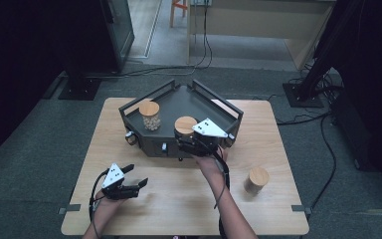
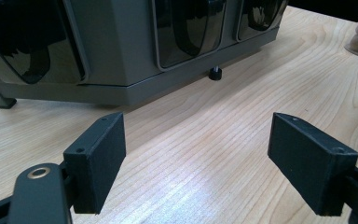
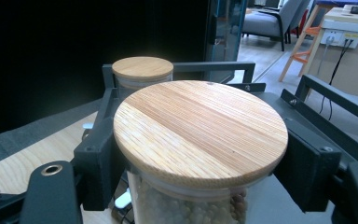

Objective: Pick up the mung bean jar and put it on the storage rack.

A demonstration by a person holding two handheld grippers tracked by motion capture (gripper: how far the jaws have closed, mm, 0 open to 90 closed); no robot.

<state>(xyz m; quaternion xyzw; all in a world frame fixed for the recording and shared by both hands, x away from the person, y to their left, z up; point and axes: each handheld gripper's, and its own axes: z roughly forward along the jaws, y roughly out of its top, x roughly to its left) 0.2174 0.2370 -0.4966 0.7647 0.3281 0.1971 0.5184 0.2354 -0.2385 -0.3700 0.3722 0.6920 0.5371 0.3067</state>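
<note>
The left gripper (image 1: 135, 178) is held low over the near left part of the wooden table (image 1: 189, 199), with its jaws spread wide and nothing between them. In the left gripper view, bare tabletop is seen between the two black pads (image 2: 100, 154), and the dark front of the tray (image 2: 121, 56) is seen just beyond them.

At the near right of the table, a single jar with a wooden lid (image 1: 256, 179) stands alone, well apart from both grippers.

Farther in, the right gripper (image 1: 185, 144) is positioned at the near edge of the tray (image 1: 229, 115). Its jaws are closed against the held jar (image 3: 200, 135), one pad on each side just below the wooden lid. Pale round pieces are visible through the glass of this jar.

At the far left of the tray, a second jar (image 1: 149, 115) with the same kind of lid stands upright, apart from the held one. Behind the table, grey floor and cables are seen.
</note>
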